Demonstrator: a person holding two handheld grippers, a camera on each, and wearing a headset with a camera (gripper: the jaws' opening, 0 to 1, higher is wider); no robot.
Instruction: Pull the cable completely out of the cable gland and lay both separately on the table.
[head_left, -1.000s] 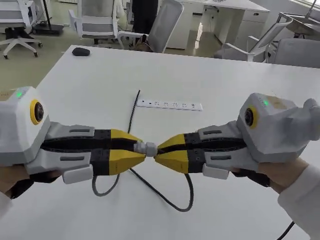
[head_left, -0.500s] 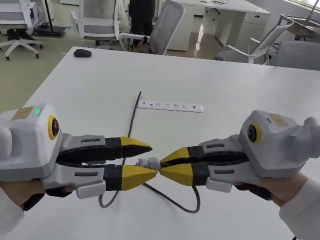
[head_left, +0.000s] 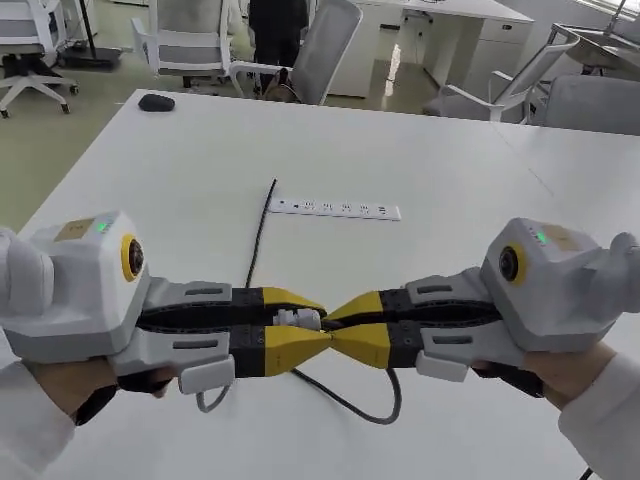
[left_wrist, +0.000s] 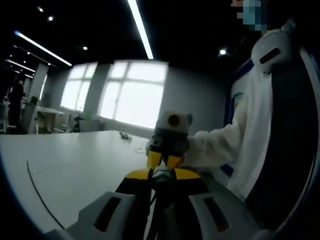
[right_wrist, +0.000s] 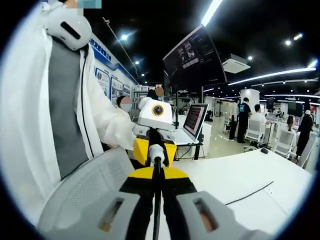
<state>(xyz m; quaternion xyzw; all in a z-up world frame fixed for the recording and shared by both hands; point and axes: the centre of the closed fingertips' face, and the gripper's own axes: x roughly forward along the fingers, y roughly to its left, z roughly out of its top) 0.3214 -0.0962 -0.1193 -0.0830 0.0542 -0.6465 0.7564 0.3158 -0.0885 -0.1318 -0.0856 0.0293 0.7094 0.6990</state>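
A white power strip (head_left: 338, 209) lies flat on the white table (head_left: 450, 170), its long side running left to right. A dark computer mouse (head_left: 157, 102) sits near the far left corner, well apart from it. Beyond the far edge stand a grey office chair (head_left: 332, 45) and a white chair (head_left: 190, 45), with a person in dark clothes (head_left: 276, 22) between them. In the right gripper view an open laptop (right_wrist: 195, 121) stands under a large dark screen (right_wrist: 194, 62).
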